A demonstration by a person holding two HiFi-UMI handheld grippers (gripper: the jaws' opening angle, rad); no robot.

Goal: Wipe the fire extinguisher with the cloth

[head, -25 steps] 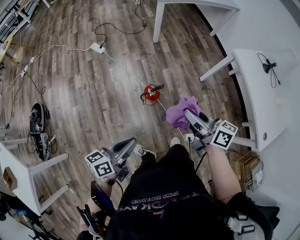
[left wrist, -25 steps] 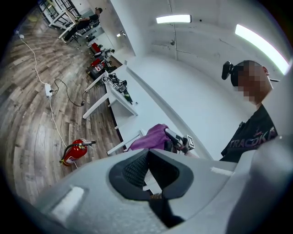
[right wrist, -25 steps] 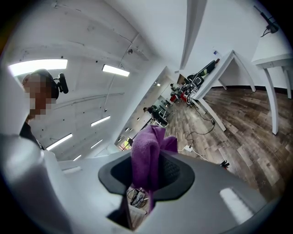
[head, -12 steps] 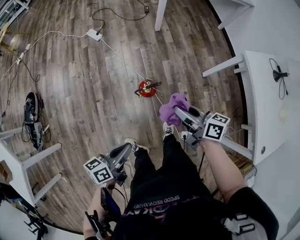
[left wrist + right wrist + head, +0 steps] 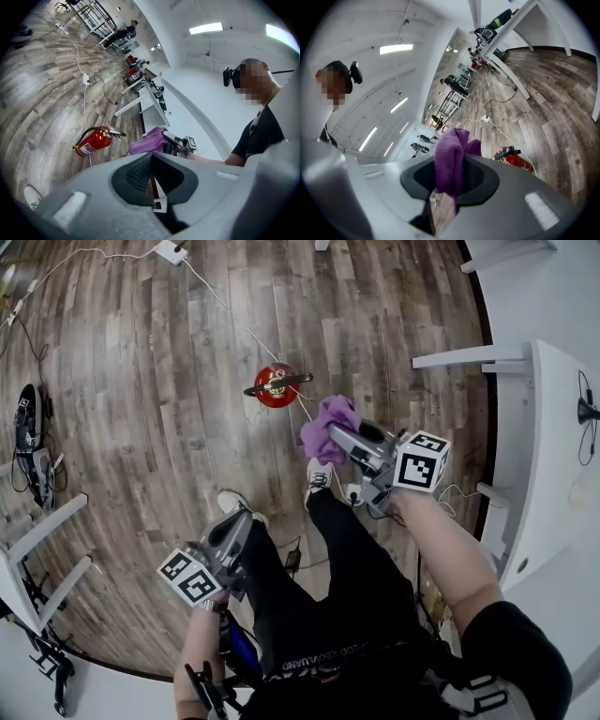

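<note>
Right tool (image 5: 337, 435), pinching the cloth (image 5: 322, 423), had dropped nearer the fire extinguisher (image 5: 276, 387); left tool (image 5: 242, 517), pressed together, followed. Wiping looked imminent.

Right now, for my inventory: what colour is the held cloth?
The cloth is purple, clearest in the right gripper view.

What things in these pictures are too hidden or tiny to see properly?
Words on the fire extinguisher: too small in the head view, blurry in the left gripper view.
Fire extinguisher's far end, right gripper view: behind the body of the right tool.
Where the right tool pinches the purple cloth, right gripper view: the cloth's own folds cover it.
White table, head view: cut off by the right edge.
</note>
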